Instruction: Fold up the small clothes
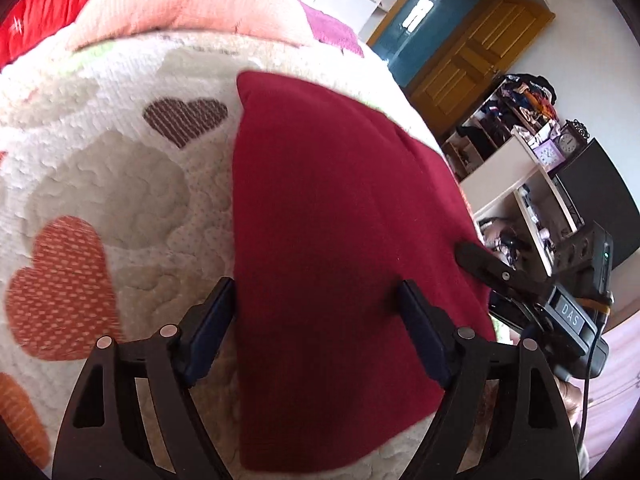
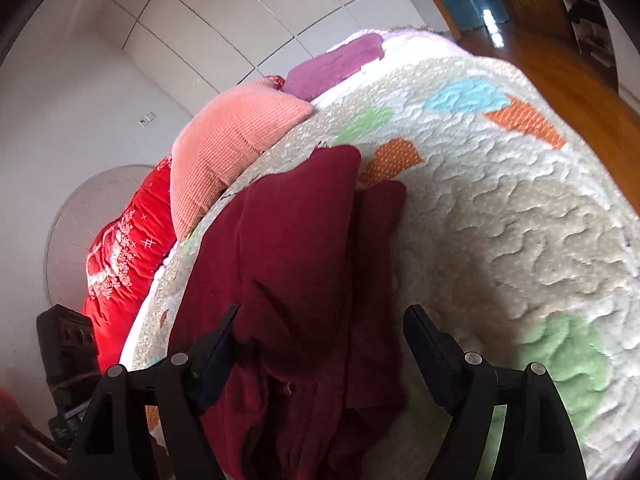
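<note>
Here, closest to the camera, the left tool (image 1: 316, 300) has its two fingers spread wide. It holds nothing. One finger sits just off the left edge of the dark red garment (image 1: 340, 240), over the bedspread (image 1: 100, 184). The other finger is over the red cloth itself. The garment lies flat on the bed, with a long straight edge on its left side. Its right edge runs close to the side of the bed.

The right tool (image 2: 320, 320) is also open wide and grips nothing. Bunched red cloth (image 2: 288, 264) lies between its fingers, a bit rumpled. To the right of that cloth the bedspread (image 2: 520, 220) is bare and roomy, with green, orange and blue patches.

In the left view, the right tool (image 1: 476, 258) reaches in at the garment's right edge.

Farther up the bed, past the garment's top corner, rests a pink pillow (image 1: 176, 0), with a purple cloth (image 1: 332, 28) beside it. A bright red blanket (image 2: 124, 256) lies at the bed's far side.

Beyond the bed stand a cluttered shelf (image 1: 516, 168) and a wooden door (image 1: 476, 52).
</note>
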`<state>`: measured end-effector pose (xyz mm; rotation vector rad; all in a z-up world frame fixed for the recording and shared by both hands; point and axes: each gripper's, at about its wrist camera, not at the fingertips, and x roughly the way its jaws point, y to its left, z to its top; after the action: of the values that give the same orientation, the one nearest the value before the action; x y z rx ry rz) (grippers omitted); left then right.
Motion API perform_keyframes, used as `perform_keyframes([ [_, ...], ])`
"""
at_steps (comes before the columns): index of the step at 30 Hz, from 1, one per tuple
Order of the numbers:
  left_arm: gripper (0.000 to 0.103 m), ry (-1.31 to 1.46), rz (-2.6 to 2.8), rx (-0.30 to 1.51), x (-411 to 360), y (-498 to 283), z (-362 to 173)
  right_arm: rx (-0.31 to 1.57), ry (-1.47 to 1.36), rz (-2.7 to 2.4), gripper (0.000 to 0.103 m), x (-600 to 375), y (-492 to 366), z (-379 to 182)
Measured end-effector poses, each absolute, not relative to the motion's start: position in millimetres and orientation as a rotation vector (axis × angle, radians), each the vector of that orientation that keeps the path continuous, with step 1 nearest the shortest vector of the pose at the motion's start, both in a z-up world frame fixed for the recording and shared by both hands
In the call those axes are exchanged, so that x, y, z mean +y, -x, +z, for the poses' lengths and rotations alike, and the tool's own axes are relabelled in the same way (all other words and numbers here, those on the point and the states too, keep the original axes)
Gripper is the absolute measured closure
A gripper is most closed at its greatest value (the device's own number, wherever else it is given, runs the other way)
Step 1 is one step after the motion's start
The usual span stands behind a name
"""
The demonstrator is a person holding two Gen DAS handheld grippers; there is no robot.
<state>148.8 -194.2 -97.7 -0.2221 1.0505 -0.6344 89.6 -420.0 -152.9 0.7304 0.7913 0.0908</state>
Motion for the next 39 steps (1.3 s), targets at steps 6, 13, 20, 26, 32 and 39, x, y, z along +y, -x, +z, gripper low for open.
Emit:
perform_keyframes([
  [6, 0.035, 0.213, -0.653, 1.031, -202, -145, -97, 0.778, -0.633, 0.141, 0.06, -397, -92, -131],
  [13, 0.051, 0.136, -0.645, 0.926, -154, -80, -49, 0.792, -0.562, 0.285, 0.063, -338, -43, -93],
  [20, 0.051, 0.125, -0.551, 1.005, -92, -8, -75, 0.92, -0.47, 0.279, 0.053, -289, 6, -110],
  [26, 0.051, 0.109, -0.491, 0.895, -87, 11, -51, 0.778, -0.344, 0.233, 0.054, -278, 39, -55],
  [32, 0.051, 0.058, -0.455, 0.87, -106, -5, -51, 0.785, -0.202, 0.158, 0.074, -244, 13, -58],
  [39, 0.046, -0.105, -0.363, 0.824, -127, -7, -66, 0.872, -0.268, 0.081, 0.075, -260, 7, -108],
])
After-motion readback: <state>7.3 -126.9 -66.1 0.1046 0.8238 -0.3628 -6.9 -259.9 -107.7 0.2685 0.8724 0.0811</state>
